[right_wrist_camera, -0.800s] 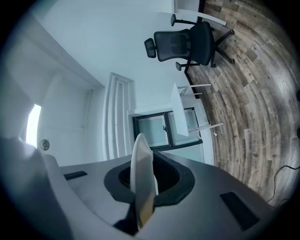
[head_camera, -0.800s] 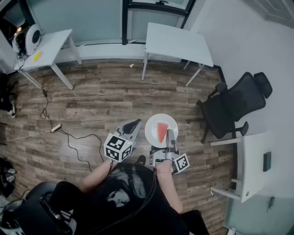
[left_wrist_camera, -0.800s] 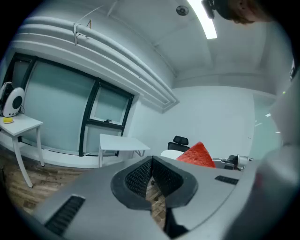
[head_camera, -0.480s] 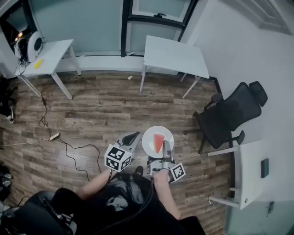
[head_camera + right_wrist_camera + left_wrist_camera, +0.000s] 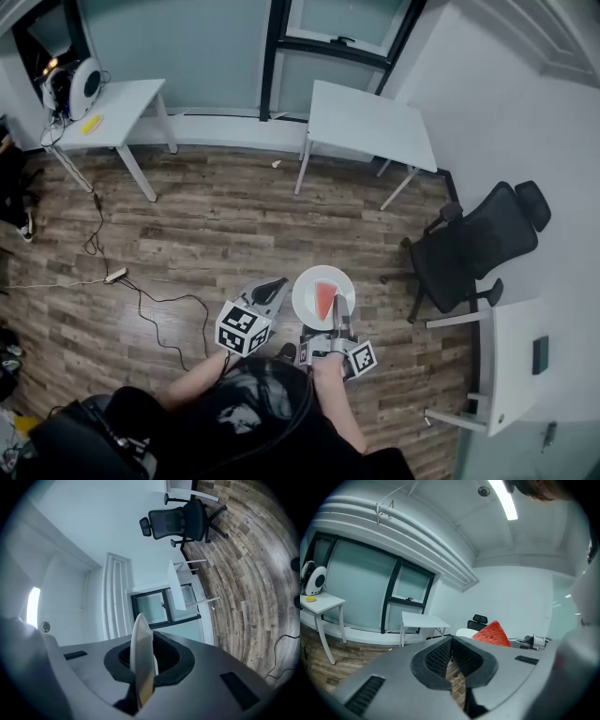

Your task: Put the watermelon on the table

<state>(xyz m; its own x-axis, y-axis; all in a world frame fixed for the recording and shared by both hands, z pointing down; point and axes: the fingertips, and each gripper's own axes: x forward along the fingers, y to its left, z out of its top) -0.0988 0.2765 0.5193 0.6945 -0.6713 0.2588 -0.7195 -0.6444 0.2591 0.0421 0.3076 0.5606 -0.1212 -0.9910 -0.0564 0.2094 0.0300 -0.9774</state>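
The left tool, pressed together and empty, and the plate bearing the watermelon slice, its rim pinched by the right tool, are both well short of the white worktop, so delivery looks not yet done.

left forearm and right forearm reach forward from the torso, the left tongs tipped slightly down with jaws pressed together on nothing, the right tongs level beside them, jaws clamped on a white plate rim.
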